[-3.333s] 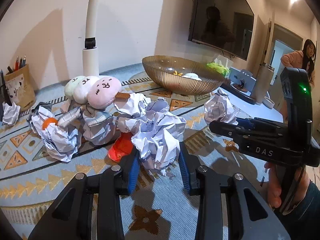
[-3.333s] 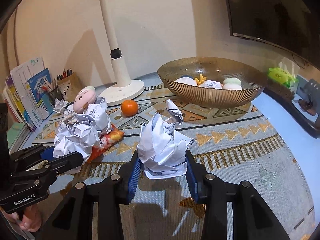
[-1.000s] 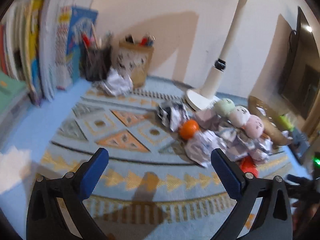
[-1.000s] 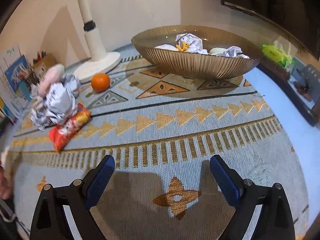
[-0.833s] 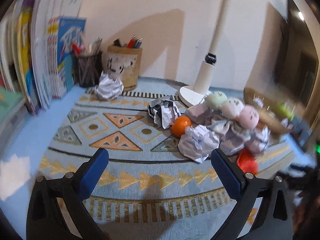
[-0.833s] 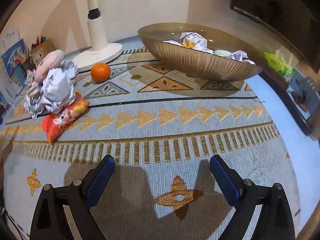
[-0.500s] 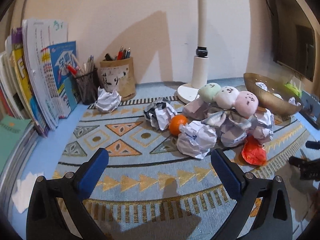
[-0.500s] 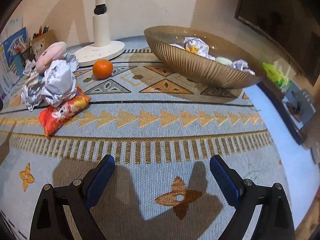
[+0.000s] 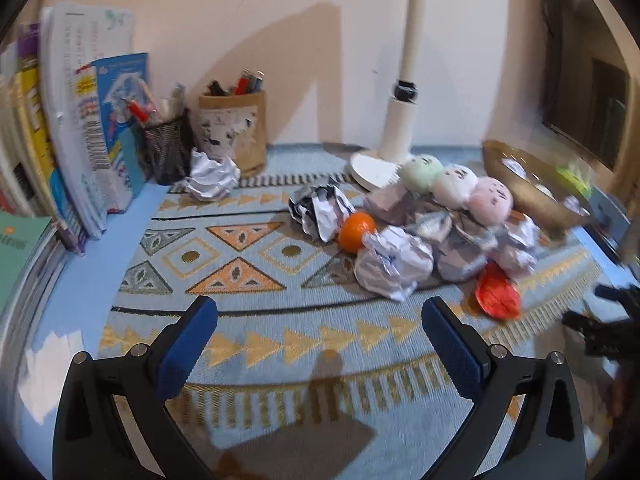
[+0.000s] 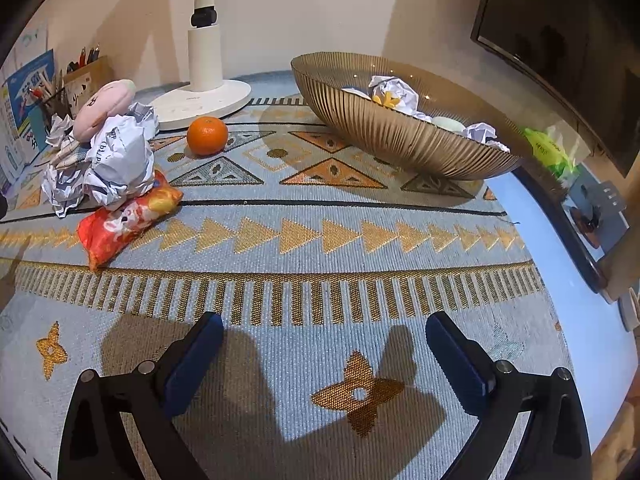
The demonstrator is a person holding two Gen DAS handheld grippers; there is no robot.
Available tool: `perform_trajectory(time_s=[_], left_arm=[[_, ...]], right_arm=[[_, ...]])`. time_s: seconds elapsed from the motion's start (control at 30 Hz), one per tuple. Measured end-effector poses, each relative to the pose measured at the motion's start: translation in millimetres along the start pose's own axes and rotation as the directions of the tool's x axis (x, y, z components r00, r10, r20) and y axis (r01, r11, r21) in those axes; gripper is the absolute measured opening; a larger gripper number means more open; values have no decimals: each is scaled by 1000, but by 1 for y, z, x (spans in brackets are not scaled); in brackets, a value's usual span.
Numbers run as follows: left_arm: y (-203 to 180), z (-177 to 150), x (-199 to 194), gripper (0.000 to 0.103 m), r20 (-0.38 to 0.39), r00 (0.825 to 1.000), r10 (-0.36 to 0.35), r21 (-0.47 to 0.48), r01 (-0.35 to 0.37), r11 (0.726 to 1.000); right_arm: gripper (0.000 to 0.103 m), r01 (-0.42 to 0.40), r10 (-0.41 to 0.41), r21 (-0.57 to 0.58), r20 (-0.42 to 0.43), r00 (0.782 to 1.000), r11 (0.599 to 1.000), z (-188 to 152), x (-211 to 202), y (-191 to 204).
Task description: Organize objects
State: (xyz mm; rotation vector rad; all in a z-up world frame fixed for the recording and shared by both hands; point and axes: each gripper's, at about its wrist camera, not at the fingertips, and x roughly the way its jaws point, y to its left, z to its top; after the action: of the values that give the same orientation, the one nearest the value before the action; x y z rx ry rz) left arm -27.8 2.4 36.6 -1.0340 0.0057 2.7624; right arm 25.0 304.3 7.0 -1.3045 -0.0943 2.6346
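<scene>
Crumpled paper balls (image 9: 394, 266) are lying heaped at centre right of the left wrist view, touching an orange (image 9: 357, 231), a red snack packet (image 9: 496, 294) and a three-ball plush toy (image 9: 456, 186). Another paper ball (image 9: 212, 180) is sitting apart at upper left, just in front of a brown pen holder (image 9: 234, 132). Low in that frame, the left gripper (image 9: 320, 340) is hanging released over the patterned mat (image 9: 240, 248), its jaws standing wide with nothing between them. In the right wrist view the right gripper (image 10: 324, 346) is likewise gaping; its jaws have just been opening further, and only bare mat is showing between them. At upper right of that frame the ribbed bowl (image 10: 400, 136) is holding several paper balls and other small things. At the left, the heap is resting on the snack packet, with the orange sitting near a white lamp base (image 10: 200, 100).
</scene>
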Motion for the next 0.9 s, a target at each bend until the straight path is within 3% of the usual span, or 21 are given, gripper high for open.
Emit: perform_trajectory(time_s=[0.07,0.13,0.2,0.27,0.33,0.4,0.47,0.5,0.57,0.67,0.7,0.8,0.87,0.9], left_arm=[[21,11,-11,102,-29,995,-96,2,96,995],[47,27,-18,102,-15,993,-117,-38,116,993],[76,51,-14,102,20,996,-89,-98,91,991],[97,74,6,102,22,997,-76,-137,79,987],[110,91,37,102,-5,997,-78,-154,76,985],[117,104,78,102,-52,997,-61,-134,54,989],[128,107,120,102,-111,993,-44,-144,28,989],[137,105,135,101,-133,991,-23,-175,0,985],[151,97,146,101,-136,991,-3,-236,-29,971],[164,89,148,101,-89,994,-59,-319,28,947],[163,90,147,101,-79,994,-69,-312,41,949],[149,96,146,101,-45,998,-43,-256,30,966],[139,98,152,93,-50,999,-23,-216,11,976],[134,98,156,74,-66,998,-23,-195,10,981]], right_arm=[[101,-18,18,-9,7,1000,1000,0,-3,1],[101,-151,150,-7,-37,988,989,3,-3,1],[101,-325,331,74,-77,941,943,13,-7,-2],[101,-447,449,99,7,894,889,36,-30,2],[101,-497,493,63,72,867,865,58,-49,13],[101,-554,548,12,124,827,833,86,-65,39],[101,-604,604,-37,129,787,796,104,-70,74],[101,-610,614,-69,111,782,789,111,-68,96],[101,-592,600,-129,40,799,796,122,-56,141],[101,-585,589,-226,-56,806,779,140,-33,207],[101,-561,568,-251,-52,821,789,144,-29,219],[101,-388,389,-262,-48,920,884,168,5,256],[102,-387,374,-228,-99,922,894,181,33,266],[99,-358,340,-225,-114,933,906,184,46,270]])
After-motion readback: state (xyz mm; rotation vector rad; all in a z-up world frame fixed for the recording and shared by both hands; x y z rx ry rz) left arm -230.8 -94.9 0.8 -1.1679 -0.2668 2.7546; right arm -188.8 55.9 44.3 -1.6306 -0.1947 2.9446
